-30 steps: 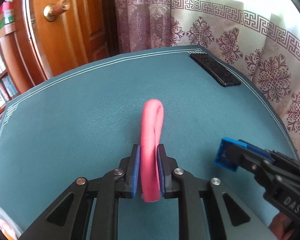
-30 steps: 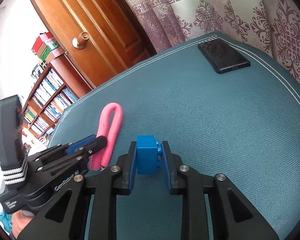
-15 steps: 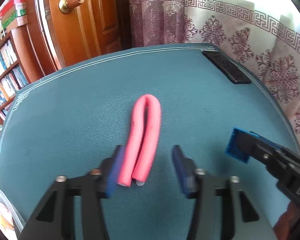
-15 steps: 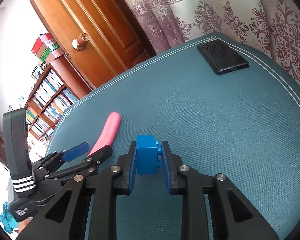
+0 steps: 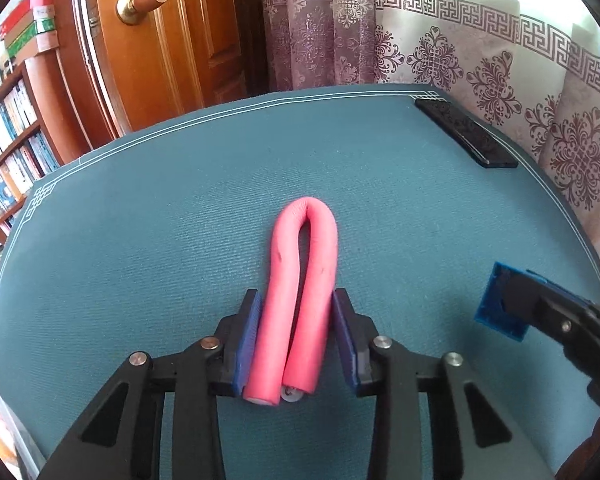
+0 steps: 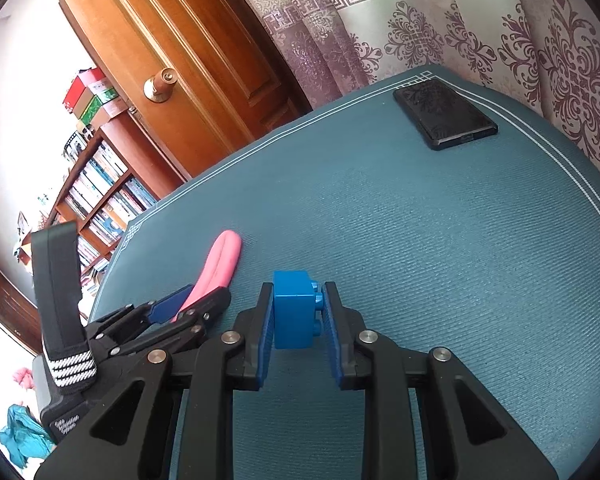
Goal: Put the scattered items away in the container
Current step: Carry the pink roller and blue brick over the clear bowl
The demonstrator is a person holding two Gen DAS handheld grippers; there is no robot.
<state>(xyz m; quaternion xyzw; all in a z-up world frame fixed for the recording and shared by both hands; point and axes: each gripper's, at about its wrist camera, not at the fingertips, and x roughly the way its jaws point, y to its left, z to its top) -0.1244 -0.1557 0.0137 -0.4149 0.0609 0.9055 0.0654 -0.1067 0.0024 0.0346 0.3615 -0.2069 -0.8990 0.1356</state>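
Observation:
A pink foam tube (image 5: pixel 304 240), bent into a U, lies flat on the teal table mat (image 5: pixel 140 260). My left gripper (image 5: pixel 296 300) is shut on its two legs, one blue pad against each side, with the cut ends showing near the gripper body. The right wrist view shows the pink foam tube (image 6: pixel 224 256) sticking out past the left gripper (image 6: pixel 184 304). My right gripper (image 6: pixel 298 292) is shut on a blue toy brick (image 6: pixel 292 312), held just above the mat. In the left wrist view the blue brick (image 5: pixel 498 304) shows at the right. A clear container's edge (image 5: pixel 4 432) peeks in at the bottom left.
A black phone (image 6: pixel 444 118) lies at the mat's far right corner, near the patterned curtain (image 6: pixel 500 32). Behind the table are a wooden door (image 5: pixel 160 40) and a bookshelf (image 6: pixel 100 192).
The left gripper let go of the pink tube, which dropped flat on the mat, then closed on both its legs side by side. The right gripper kept still with the blue brick.

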